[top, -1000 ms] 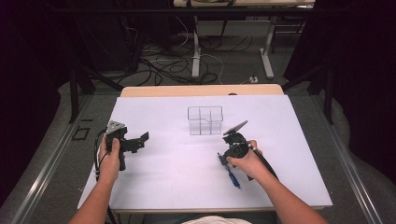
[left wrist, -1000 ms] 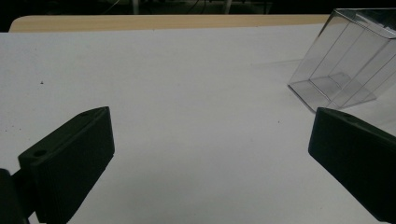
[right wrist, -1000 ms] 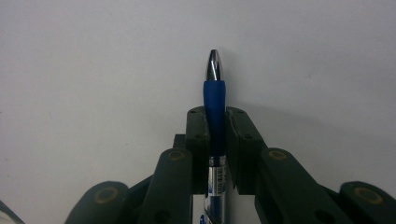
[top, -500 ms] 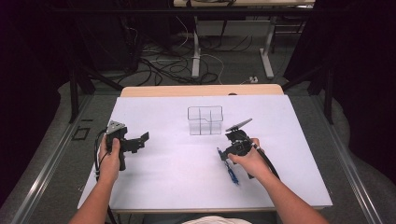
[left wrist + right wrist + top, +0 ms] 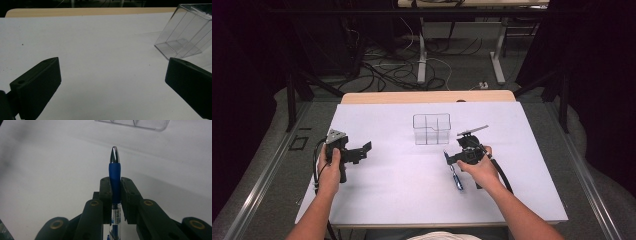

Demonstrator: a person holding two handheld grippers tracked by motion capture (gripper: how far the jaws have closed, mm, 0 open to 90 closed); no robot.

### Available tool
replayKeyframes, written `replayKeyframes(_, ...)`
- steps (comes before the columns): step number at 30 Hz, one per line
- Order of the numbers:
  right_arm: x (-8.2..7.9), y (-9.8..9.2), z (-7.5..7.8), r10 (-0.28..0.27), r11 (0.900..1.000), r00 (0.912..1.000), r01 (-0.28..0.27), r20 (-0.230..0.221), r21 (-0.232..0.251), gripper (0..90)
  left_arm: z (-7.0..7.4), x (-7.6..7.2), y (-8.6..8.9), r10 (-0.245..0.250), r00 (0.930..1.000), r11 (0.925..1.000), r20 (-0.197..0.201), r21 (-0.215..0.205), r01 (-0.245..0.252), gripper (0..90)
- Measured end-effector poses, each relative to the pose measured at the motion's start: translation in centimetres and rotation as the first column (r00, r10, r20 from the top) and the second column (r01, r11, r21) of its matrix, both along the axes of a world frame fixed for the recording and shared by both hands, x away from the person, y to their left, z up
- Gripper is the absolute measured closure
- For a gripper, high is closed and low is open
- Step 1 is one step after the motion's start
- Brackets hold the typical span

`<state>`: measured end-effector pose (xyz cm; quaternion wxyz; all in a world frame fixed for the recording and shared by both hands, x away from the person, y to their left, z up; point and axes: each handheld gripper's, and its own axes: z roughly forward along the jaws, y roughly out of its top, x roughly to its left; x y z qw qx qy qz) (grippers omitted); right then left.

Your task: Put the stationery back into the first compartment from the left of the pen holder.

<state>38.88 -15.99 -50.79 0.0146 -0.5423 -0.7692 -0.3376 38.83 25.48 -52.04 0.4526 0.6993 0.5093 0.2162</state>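
Note:
A blue pen (image 5: 114,170) with a silver tip sticks out forward between the jaws of my right gripper (image 5: 116,185), which is shut on its barrel. In the high view the pen (image 5: 456,176) lies slanted just over the white table, held by the right gripper (image 5: 452,161) at centre right. A clear plastic divided box (image 5: 432,129) stands a little beyond it; its edge (image 5: 132,123) shows at the top of the right gripper view. My left gripper (image 5: 361,150) hovers at the left, open and holding nothing (image 5: 112,75). The clear box (image 5: 185,32) is off to its right.
The white table top (image 5: 412,200) has a wooden strip (image 5: 427,96) along its far edge. Beyond it, cables and metal stand legs (image 5: 422,55) lie on a dark floor. A black cable (image 5: 502,175) trails from the right gripper over the table.
The right hand has edged slightly, still gripping the pen. The left hand has stayed where it was.

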Motion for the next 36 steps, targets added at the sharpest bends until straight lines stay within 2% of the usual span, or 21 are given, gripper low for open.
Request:
replayKeyframes(4, 0.2, 0.2, 0.6, -0.007, 1.000, 0.9986, 0.005, 0.052, 0.031, 80.1, -0.1, 0.0, 0.0, 0.001, 1.0000, 1.0000, 0.006, 0.001, -0.001, 0.4)
replayKeyframes(8, 0.7, 0.7, 1.5, -0.018, 0.999, 0.9971, 0.015, 0.073, 0.047, 80.1, -0.1, 0.0, 0.0, 0.002, 1.0000, 1.0000, 0.002, 0.001, -0.002, 0.4)
replayKeyframes(14, 1.8, 1.2, 2.8, -0.030, 0.995, 0.9952, 0.021, 0.093, 0.101, 80.1, -0.1, 0.0, 0.0, 0.003, 1.0000, 1.0000, 0.001, 0.000, -0.003, 0.4)
replayKeyframes(21, 3.0, 1.9, 4.9, -0.045, 0.991, 0.9882, 0.026, 0.146, 0.129, 80.1, -0.1, 0.1, 0.0, 0.001, 1.0000, 1.0000, -0.003, 0.002, -0.001, 0.4)
replayKeyframes(26, 4.1, 2.7, 6.1, -0.058, 0.990, 0.9832, 0.035, 0.173, 0.133, 80.0, -0.2, 0.1, 0.1, 0.003, 1.0000, 1.0000, 0.002, -0.001, -0.003, 0.4)
replayKeyframes(36, 6.1, 4.1, 8.0, -0.070, 0.993, 0.9724, 0.046, 0.222, 0.108, 80.0, -0.3, 0.2, 0.2, 0.012, 0.9999, 0.9999, -0.003, -0.010, -0.012, 0.4)
